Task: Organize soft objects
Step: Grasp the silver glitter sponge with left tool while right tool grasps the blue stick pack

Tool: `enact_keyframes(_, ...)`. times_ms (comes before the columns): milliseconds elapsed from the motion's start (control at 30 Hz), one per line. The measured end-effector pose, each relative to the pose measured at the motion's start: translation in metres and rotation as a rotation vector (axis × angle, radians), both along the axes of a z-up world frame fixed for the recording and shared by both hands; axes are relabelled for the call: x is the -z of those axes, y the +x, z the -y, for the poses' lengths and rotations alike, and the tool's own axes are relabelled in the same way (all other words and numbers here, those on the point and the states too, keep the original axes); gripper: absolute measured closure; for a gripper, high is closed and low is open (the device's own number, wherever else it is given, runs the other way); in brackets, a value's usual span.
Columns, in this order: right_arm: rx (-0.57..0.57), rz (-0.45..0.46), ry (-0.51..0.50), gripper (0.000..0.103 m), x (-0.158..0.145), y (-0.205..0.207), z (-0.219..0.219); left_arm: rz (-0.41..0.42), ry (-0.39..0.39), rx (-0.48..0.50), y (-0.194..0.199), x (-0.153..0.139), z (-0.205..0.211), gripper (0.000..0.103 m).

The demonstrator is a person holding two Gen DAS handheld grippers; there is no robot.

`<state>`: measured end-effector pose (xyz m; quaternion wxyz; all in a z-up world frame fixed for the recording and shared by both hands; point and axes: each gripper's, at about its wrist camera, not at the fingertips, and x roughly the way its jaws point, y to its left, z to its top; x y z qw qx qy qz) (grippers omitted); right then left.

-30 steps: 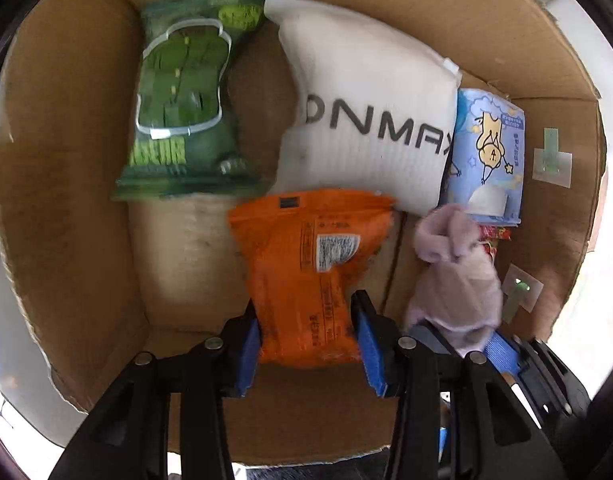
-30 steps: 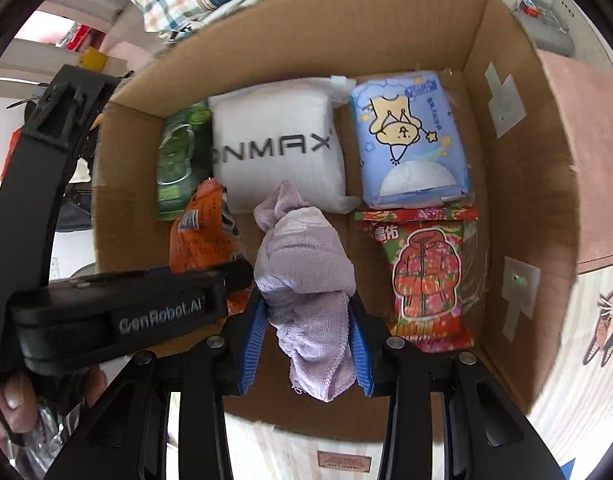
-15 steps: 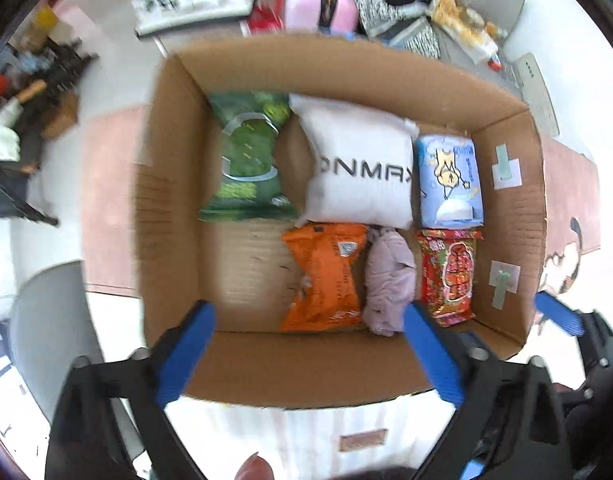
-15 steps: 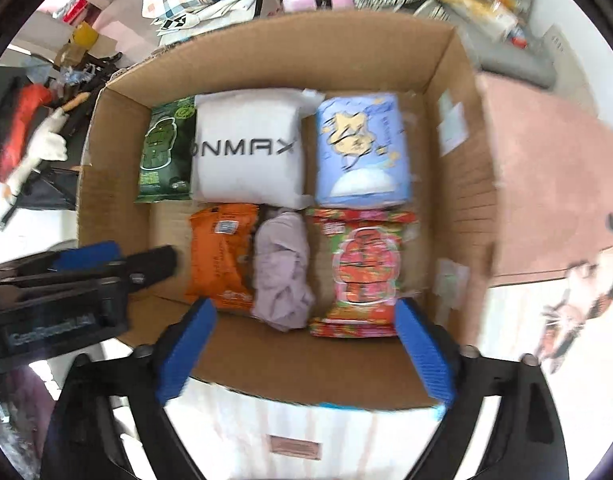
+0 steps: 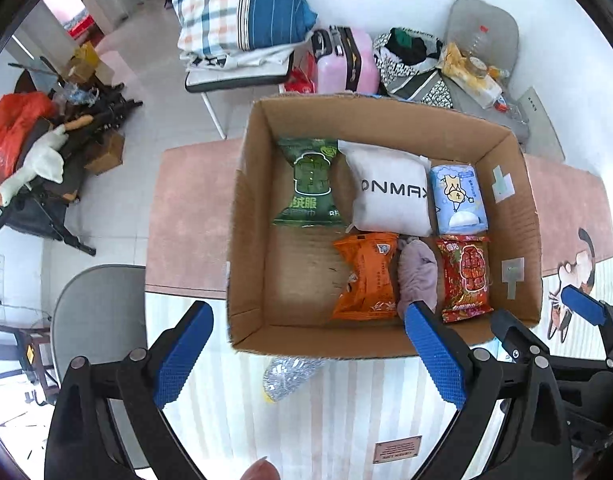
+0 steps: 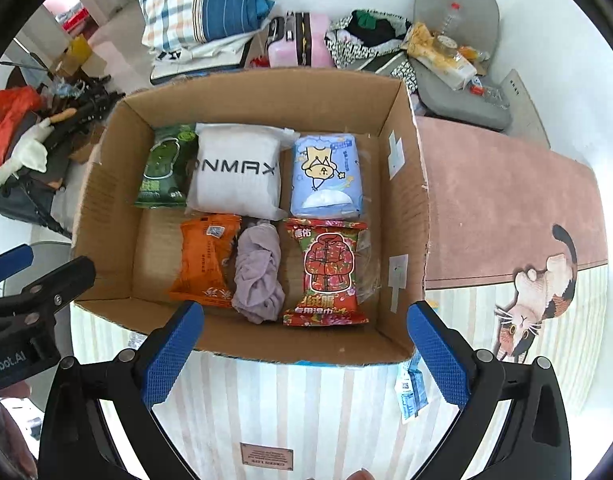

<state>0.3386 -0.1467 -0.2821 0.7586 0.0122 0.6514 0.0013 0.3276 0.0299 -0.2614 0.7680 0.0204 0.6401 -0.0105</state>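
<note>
An open cardboard box (image 5: pixel 242 240) (image 6: pixel 406 208) holds a green packet (image 5: pixel 308 182) (image 6: pixel 164 170), a white ONMAX pillow pack (image 5: pixel 390 192) (image 6: pixel 236 172) and a blue tissue pack (image 5: pixel 458 200) (image 6: pixel 326 176) at the back. An orange packet (image 5: pixel 366 276) (image 6: pixel 204 258), a lilac cloth (image 5: pixel 418 276) (image 6: pixel 258 272) and a red packet (image 5: pixel 466 276) (image 6: pixel 326 272) lie at the front. My left gripper (image 5: pixel 310 360) and right gripper (image 6: pixel 302 356) are open and empty, above the box's near edge.
The box stands on a striped and pink cat mat (image 6: pixel 506 208). A plastic bottle (image 5: pixel 286 376) lies by the box's near wall, a blue sachet (image 6: pixel 410 392) at its near right corner. Chairs, a pink suitcase (image 5: pixel 346 60) and clutter stand beyond.
Both grippers let go of the orange packet and the lilac cloth, opened wide and pulled back up out of the box. Both items now lie in the front row.
</note>
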Motion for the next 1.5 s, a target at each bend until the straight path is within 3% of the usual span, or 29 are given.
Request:
enact_keyframes(200, 0.042, 0.052, 0.071, 0.0, -0.012, -0.03, 0.01, 0.053, 0.128, 0.031, -0.027, 0.012, -0.013, 0.005)
enact_keyframes(300, 0.124, 0.046, 0.101, 0.0, -0.003, -0.058, 0.035, 0.001, 0.137, 0.053, -0.043, 0.039, -0.016, 0.005)
enact_keyframes(400, 0.215, 0.011, 0.109, 0.0, 0.017, -0.085, 0.065, -0.081, 0.143, 0.082, -0.057, 0.08, -0.012, 0.005)
enact_keyframes(567, 0.364, -0.087, 0.095, 0.0, 0.068, -0.117, 0.116, -0.113, 0.185, 0.167, -0.054, 0.127, 0.006, 0.005)
enact_keyframes(733, 0.412, -0.107, 0.063, 0.0, 0.105, -0.123, 0.142, -0.153, 0.217, 0.245, -0.043, 0.163, 0.022, 0.005)
enact_keyframes(767, 0.412, -0.109, 0.063, 0.0, 0.11, -0.122, 0.144, -0.159, 0.222, 0.256, -0.041, 0.168, 0.025, 0.007)
enact_keyframes(867, 0.397, -0.141, 0.069, 0.002, 0.129, -0.113, 0.145, -0.193, 0.231, 0.285, -0.035, 0.183, 0.03, 0.024)
enact_keyframes(933, 0.384, -0.157, 0.068, 0.011, 0.139, -0.107, 0.143, -0.221, 0.224, 0.29, -0.032, 0.191, 0.031, 0.043)
enact_keyframes(967, 0.375, -0.181, 0.066, 0.015, 0.148, -0.104, 0.141, -0.232, 0.223, 0.288, -0.031, 0.194, 0.031, 0.044)
enact_keyframes(1033, 0.374, -0.214, 0.063, 0.039, 0.157, -0.1, 0.139, -0.244, 0.202, 0.269, -0.03, 0.196, 0.029, 0.046)
enact_keyframes(1100, 0.368, -0.216, 0.048, 0.05, 0.16, -0.098, 0.137, -0.272, 0.145, 0.217, -0.029, 0.198, 0.022, 0.047)
enact_keyframes(1133, 0.359, -0.216, 0.038, 0.066, 0.159, -0.097, 0.136, -0.29, 0.1, 0.176, -0.029, 0.198, 0.016, 0.048)
enact_keyframes(1167, 0.355, -0.223, 0.038, 0.072, 0.159, -0.097, 0.134, -0.315, 0.054, 0.128, -0.03, 0.199, 0.009, 0.048)
enact_keyframes(1300, 0.341, -0.265, 0.094, 0.073, 0.156, -0.112, 0.13, -0.408, -0.089, -0.046, -0.046, 0.204, -0.013, 0.048)
enact_keyframes(1500, 0.287, -0.358, 0.186, 0.074, 0.156, -0.156, 0.116, -0.513, -0.164, -0.158, -0.098, 0.216, -0.019, 0.048)
